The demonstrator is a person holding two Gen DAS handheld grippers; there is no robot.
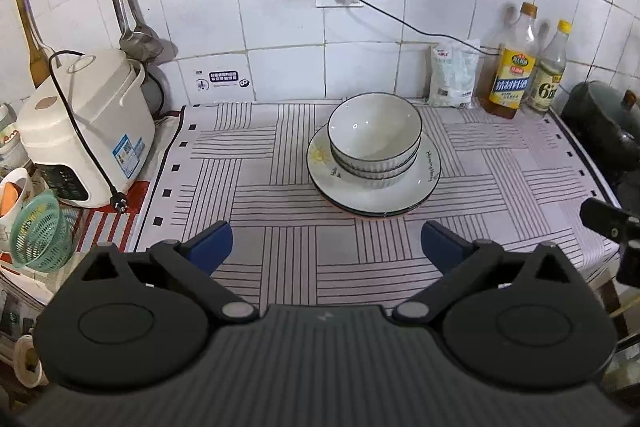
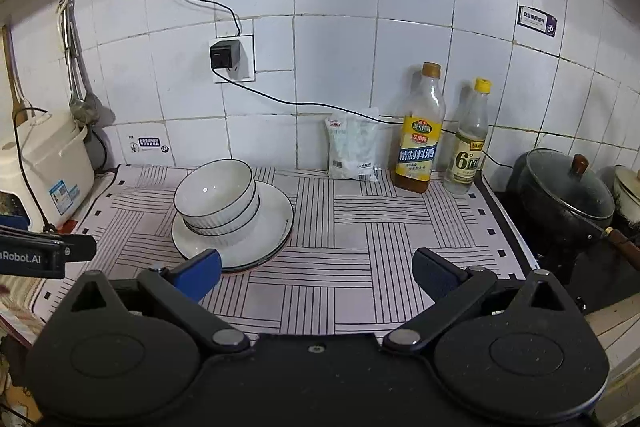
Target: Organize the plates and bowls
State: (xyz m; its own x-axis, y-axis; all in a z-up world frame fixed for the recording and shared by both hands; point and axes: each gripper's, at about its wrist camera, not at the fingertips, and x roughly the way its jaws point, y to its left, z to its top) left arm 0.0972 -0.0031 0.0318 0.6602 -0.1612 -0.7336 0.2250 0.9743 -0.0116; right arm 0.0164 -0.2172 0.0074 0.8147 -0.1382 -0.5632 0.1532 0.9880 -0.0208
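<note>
Holding both grippers spread wide, I have nothing between either pair of blue pads. My left gripper (image 1: 326, 247) hangs above the striped cloth (image 1: 256, 163), its fingers parted on either side of bare fabric, just short of the dishes. My right gripper (image 2: 316, 273) hangs over the same cloth further right, fingers equally apart; its left pad (image 2: 198, 273) overlaps the near edge of the plates in that view, though I cannot tell whether it touches them.

Ahead of my left fingers sit the stacked bowls (image 1: 375, 141), white with dark rims and ribbed sides, nested upright. They rest on the stacked plates (image 1: 430, 167), white ones over a pinkish one whose edge peeks out at the bottom. The whole pile stands near the middle of the cloth, toward the tiled wall.

Against that wall to the right stand a white packet (image 1: 454, 75), a cooking wine bottle (image 1: 512, 67) and a vinegar bottle (image 1: 550, 71), side by side. Beyond them a dark lidded pot (image 2: 568, 195) sits on the stove. On the left is a white rice cooker (image 1: 86, 127), with a green basket (image 1: 40, 231) near it and ladles (image 1: 128, 7) hung above.
</note>
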